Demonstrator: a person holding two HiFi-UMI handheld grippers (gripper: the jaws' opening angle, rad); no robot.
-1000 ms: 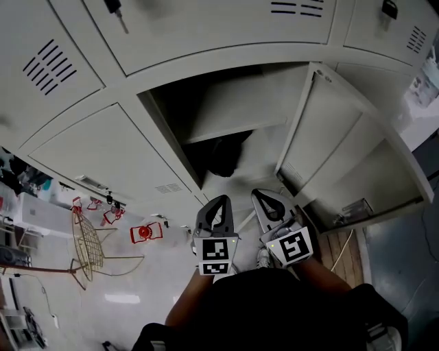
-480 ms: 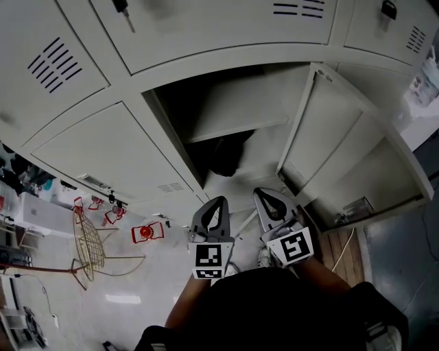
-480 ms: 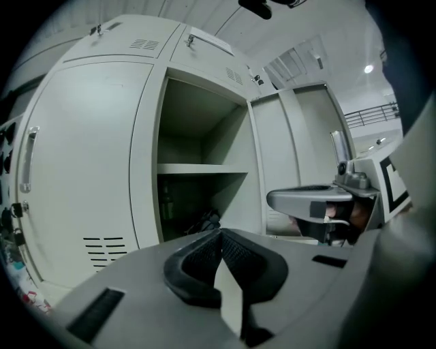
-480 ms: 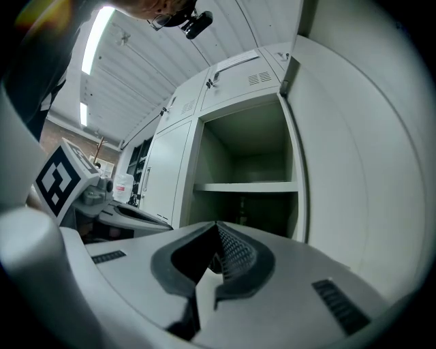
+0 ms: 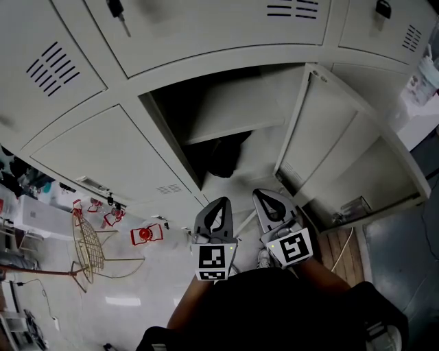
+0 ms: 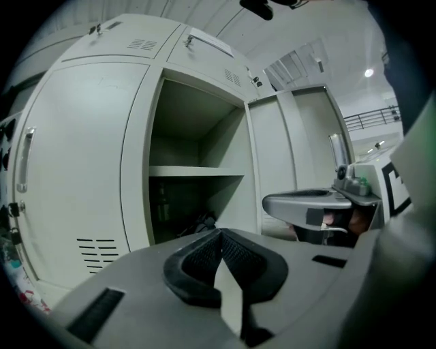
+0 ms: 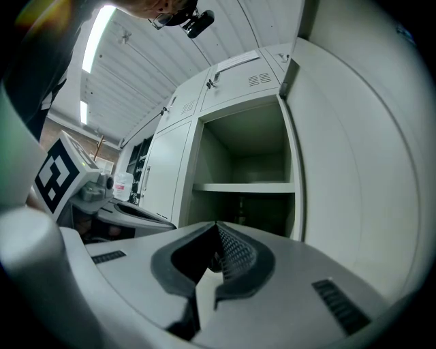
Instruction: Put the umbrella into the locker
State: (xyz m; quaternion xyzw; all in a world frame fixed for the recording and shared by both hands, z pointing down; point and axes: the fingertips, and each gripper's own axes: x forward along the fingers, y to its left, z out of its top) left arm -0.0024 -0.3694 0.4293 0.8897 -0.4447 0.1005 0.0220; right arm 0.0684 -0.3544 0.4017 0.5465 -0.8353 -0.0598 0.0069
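The locker (image 5: pixel 226 103) stands open in front of me, with a shelf (image 5: pixel 233 127) across its inside. Under the shelf lies a dark bundle (image 5: pixel 223 156) that looks like the umbrella; it also shows as a dark shape (image 6: pixel 197 223) in the left gripper view. My left gripper (image 5: pixel 218 206) and right gripper (image 5: pixel 269 200) hang side by side in front of the opening, below it in the head view. The left gripper (image 6: pixel 219 234) has its pads together with nothing between them. The right gripper (image 7: pixel 216 228) is likewise shut and empty. Neither touches the locker.
The locker's door (image 5: pixel 319 134) is swung out to the right. A second open door (image 5: pixel 374 182) stands beyond it. On the floor to the left are a wire chair (image 5: pixel 88 247) and a red item (image 5: pixel 146 234). A key (image 5: pixel 116 12) hangs in the upper locker.
The left gripper has tipped and shifted very slightly. The right gripper and the dark bundle in the locker have stayed where they were.
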